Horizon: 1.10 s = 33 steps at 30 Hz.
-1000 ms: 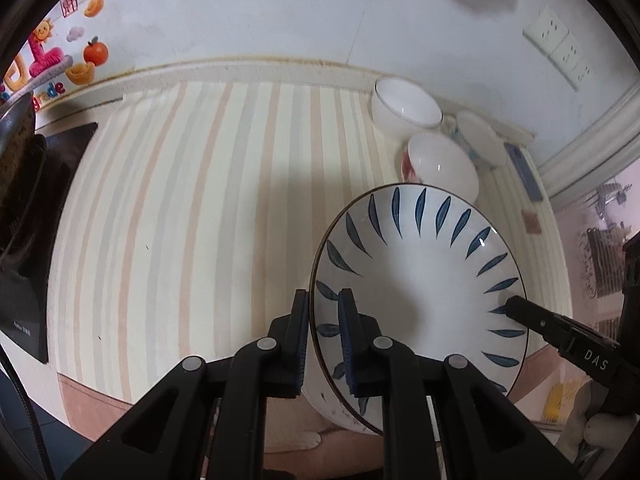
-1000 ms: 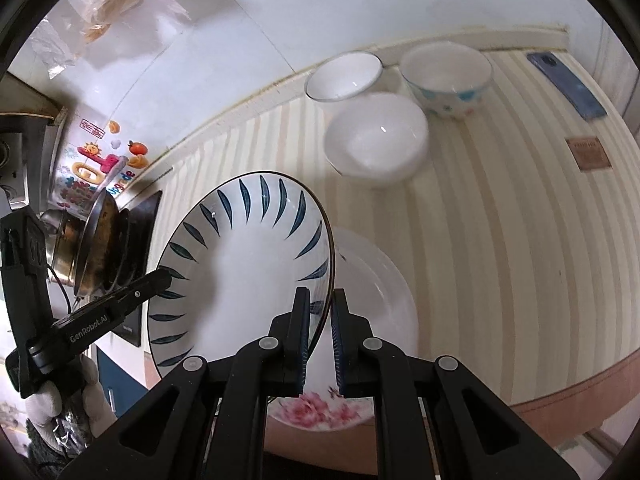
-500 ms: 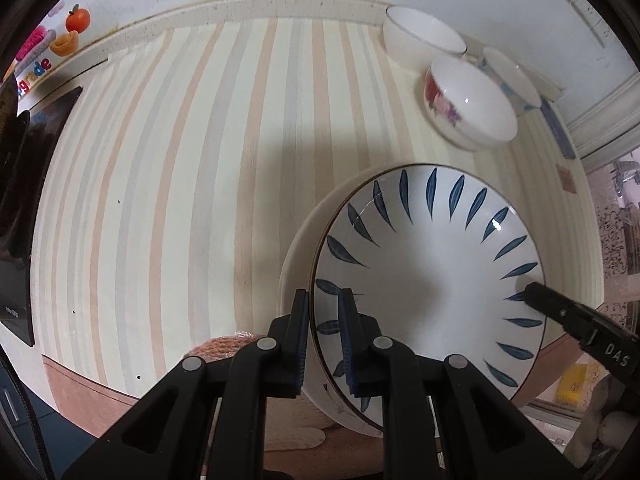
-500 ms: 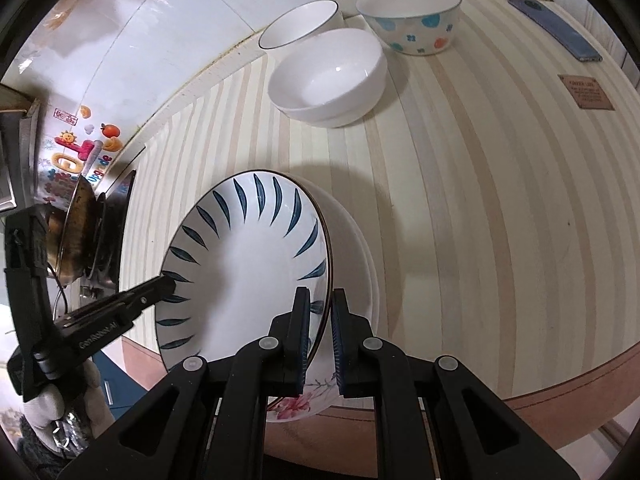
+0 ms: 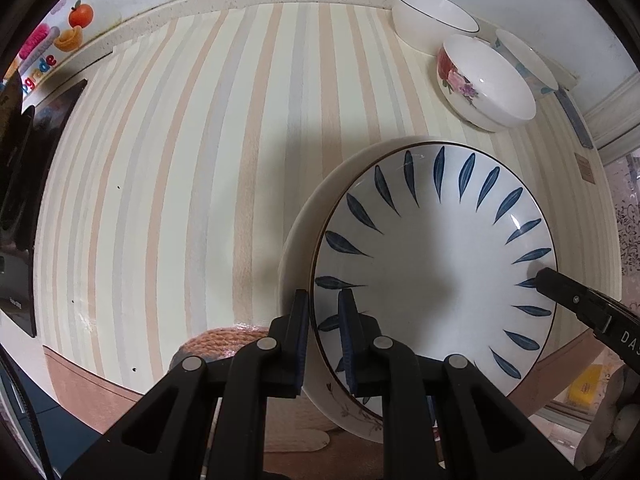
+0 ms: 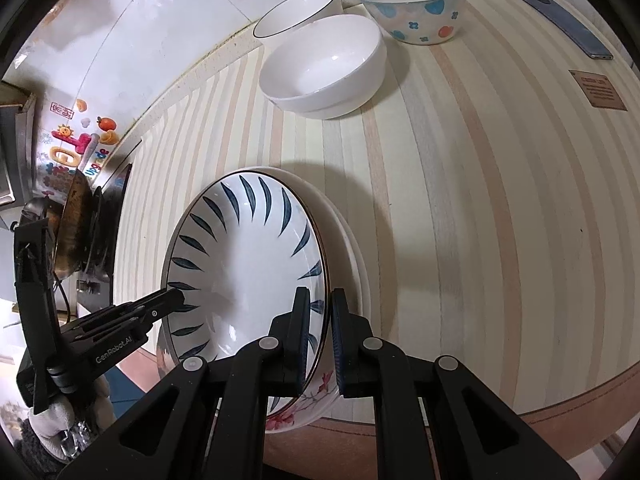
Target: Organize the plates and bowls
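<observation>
From the left wrist camera, the left gripper [image 5: 323,334] pinches the near rim of the blue-leaf plate [image 5: 434,264], one finger inside and one outside, so the plate cannot tip as it settles. The plate sits over a white flowered plate [image 5: 298,240] on the striped counter [image 5: 180,180]; whether the two touch fully cannot be told. The right gripper [image 5: 540,278] shows only as a black tip at the opposite rim, sharing the load from the far side. Three bowls wait near the back wall: a floral bowl [image 5: 486,84], a black-rimmed bowl [image 5: 434,20] and a third partly hidden behind.

From the right wrist camera, the right gripper [image 6: 318,330] is closed on the plate's edge in the same way, while the left gripper [image 6: 176,298] holds the opposite edge. Two opposed grips likely keep the plate level and centred for stacking. The bowls stand grouped well apart from the plates: a plain white bowl [image 6: 324,68], a spotted bowl [image 6: 412,8] and the black-rimmed one.
</observation>
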Available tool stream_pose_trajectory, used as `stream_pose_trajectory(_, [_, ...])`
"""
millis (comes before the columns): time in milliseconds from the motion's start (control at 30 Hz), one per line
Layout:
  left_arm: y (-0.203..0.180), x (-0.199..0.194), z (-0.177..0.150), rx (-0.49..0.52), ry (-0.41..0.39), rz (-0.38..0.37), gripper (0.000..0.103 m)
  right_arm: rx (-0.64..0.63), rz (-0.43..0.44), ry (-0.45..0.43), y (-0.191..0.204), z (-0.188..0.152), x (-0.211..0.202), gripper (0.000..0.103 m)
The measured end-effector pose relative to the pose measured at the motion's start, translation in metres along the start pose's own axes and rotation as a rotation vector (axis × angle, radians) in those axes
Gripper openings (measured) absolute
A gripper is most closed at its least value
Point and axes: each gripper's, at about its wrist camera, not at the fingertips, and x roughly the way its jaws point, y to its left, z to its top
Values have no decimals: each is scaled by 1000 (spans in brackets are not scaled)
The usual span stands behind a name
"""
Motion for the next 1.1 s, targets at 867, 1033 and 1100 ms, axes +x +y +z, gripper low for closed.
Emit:
stream_pose_trajectory(867, [-5, -38, -26, -65, -43, 10, 14, 7, -26, 66, 7, -10, -5, 15])
stream_pose_trajectory(1033, [-8, -86, -40, -21, -93, -32, 14, -22, -29, 46, 31, -24, -39, 16])
stream_pose_trajectory(1100, [-8, -111, -46, 4, -122, -52, 14, -37, -36, 26, 46, -34, -60, 16])
